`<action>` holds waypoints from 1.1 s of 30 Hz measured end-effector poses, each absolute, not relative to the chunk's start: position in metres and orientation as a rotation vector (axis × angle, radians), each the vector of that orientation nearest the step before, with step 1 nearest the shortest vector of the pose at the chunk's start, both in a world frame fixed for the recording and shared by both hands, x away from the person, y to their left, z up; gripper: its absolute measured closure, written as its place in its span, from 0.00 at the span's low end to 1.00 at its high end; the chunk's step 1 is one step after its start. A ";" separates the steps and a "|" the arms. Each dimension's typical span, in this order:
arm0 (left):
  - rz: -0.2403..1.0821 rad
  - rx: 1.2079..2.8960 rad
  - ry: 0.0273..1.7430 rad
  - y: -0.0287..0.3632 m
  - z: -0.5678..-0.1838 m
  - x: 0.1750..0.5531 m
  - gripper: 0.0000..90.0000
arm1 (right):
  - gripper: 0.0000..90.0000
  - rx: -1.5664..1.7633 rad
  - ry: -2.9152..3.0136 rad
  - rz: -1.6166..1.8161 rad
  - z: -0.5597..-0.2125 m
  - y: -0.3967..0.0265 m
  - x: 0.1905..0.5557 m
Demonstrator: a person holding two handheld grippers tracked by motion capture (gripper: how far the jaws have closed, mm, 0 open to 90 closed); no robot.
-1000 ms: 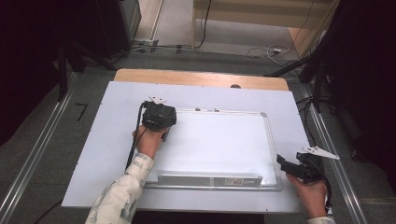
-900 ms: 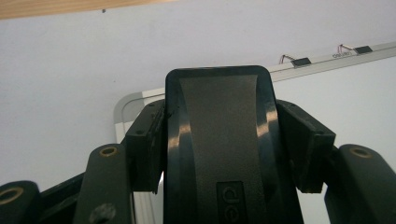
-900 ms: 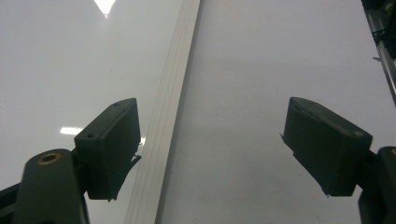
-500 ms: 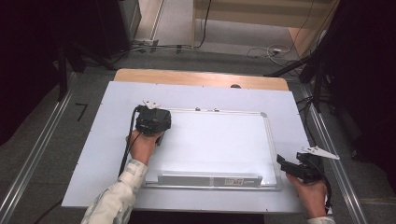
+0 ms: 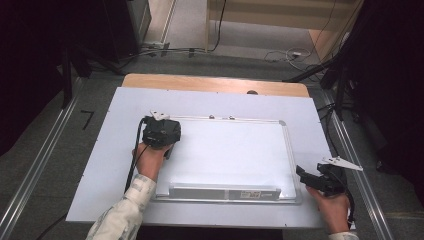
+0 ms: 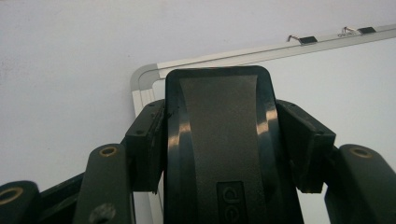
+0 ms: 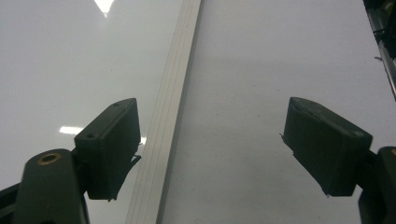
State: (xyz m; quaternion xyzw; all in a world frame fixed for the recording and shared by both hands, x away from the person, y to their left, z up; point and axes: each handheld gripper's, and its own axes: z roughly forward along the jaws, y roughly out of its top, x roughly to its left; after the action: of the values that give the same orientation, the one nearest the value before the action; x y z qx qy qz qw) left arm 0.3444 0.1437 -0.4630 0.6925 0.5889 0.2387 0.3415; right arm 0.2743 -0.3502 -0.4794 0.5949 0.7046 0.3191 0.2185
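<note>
The step in hand is judged to be wiping of the whiteboard (image 5: 235,155) with an eraser (image 6: 219,140) — the board's far left corner is being worked. In the left gripper view the left tongs (image 6: 229,144) are seen clenched on the eraser, one pad against each long side, the black body with its grey textured back standing up between the jaws and reaching past them toward the rounded metal corner of the frame. In the high view the left tongs (image 5: 161,134) are held over that same corner, pointing down at the board, with the hand just behind them.

The right tongs (image 7: 210,149) are released: the jaws stand wide apart with nothing between them, and the board's right-hand frame strip runs up past the left jaw. In the high view the right tongs (image 5: 320,180) rest at the near right corner of the board, on or just above the desk (image 5: 100,165); contact cannot be told. A steadying role is presumed.

Next move, as judged: the eraser to be drawn across the board surface with even downward pressure, kept flat so the felt face meets the board, and kept off the raised frame. The grip should be held firm, so the eraser does not twist out.

Board as seen: white, glossy, silver-framed with rounded corners, lying flat in the middle of the desk, a pen tray along the near edge and two small clips on the far edge. No marks can be made out on it.
</note>
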 end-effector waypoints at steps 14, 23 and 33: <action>0.636 1.749 1.616 0.154 -0.467 0.359 0.44 | 0.19 1.648 1.947 0.880 -0.480 -0.349 0.276; 0.628 1.749 1.653 0.142 -0.473 0.380 0.44 | 0.19 1.648 1.950 0.881 -0.480 -0.350 0.276; 0.625 1.757 1.705 0.127 -0.483 0.398 0.44 | 0.19 1.649 1.948 0.881 -0.480 -0.350 0.276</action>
State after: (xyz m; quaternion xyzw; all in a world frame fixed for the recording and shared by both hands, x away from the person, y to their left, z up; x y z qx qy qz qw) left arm 0.3984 0.1268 -0.4829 0.6629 0.6430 0.2359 0.3026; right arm 0.2764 -0.3503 -0.4802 0.5958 0.7040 0.3185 0.2191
